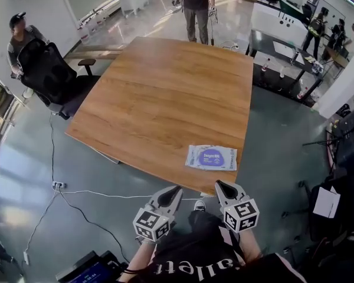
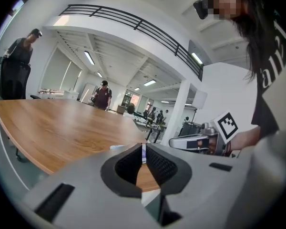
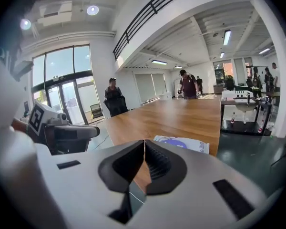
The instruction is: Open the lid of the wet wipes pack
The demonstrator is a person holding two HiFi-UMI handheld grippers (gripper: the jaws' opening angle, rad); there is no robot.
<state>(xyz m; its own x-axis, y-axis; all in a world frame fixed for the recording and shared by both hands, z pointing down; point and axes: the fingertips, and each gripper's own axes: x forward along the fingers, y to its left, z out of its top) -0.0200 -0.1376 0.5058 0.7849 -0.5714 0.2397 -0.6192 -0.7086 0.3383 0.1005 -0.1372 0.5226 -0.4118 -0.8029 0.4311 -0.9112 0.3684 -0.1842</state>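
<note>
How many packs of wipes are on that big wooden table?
1. The wet wipes pack lies flat by the table's near edge, toward its right corner. The whole tabletop shows, so none is hidden.

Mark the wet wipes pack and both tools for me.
wet wipes pack (image 1: 211,157), head view, purple label at its middle
left tool (image 1: 178,188), head view, closed jaw tips
right tool (image 1: 219,184), head view, closed jaw tips
</note>
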